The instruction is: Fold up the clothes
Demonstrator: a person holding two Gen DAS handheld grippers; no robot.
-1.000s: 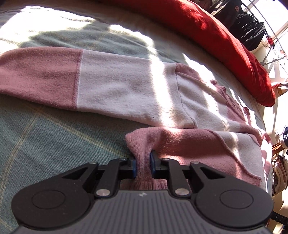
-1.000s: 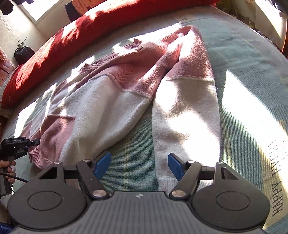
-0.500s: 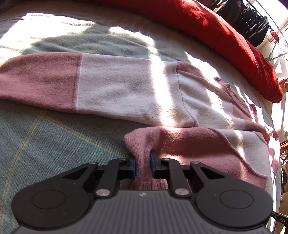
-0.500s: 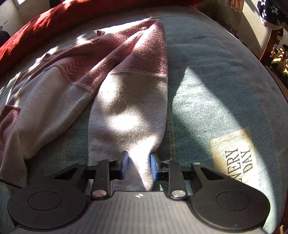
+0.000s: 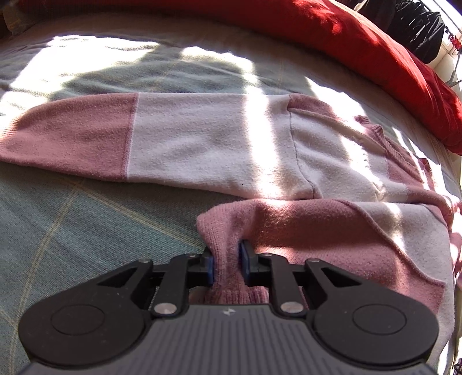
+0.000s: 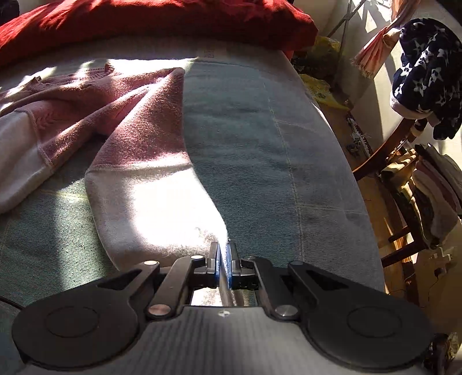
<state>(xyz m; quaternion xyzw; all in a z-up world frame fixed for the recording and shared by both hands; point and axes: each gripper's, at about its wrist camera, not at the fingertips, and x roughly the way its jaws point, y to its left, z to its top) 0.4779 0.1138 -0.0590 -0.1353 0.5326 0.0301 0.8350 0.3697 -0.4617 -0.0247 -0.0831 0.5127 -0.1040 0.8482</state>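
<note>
A pink and white knit sweater [image 5: 219, 144] lies spread on a blue-green bedspread [image 5: 72, 219]. One sleeve stretches left across the left wrist view. My left gripper [image 5: 225, 264] is shut on the bunched pink hem of the sweater. In the right wrist view the other sleeve [image 6: 150, 184] runs from the pink shoulder toward me, its white end in bright sun. My right gripper [image 6: 223, 266] is shut on the near right edge of that sleeve; only a thin strip of cloth shows between the blue pads.
A red pillow [image 5: 361, 43] lies along the far edge of the bed, also the red pillow [image 6: 144, 20] in the right wrist view. To the right of the bed stands a wooden chair [image 6: 404, 178] with a dark star-patterned garment [image 6: 427, 75] and stacked clothes.
My right gripper has swung right onto the white sleeve end and closed from wide open to shut on its edge. My left gripper keeps its hold on the hem, barely moved.
</note>
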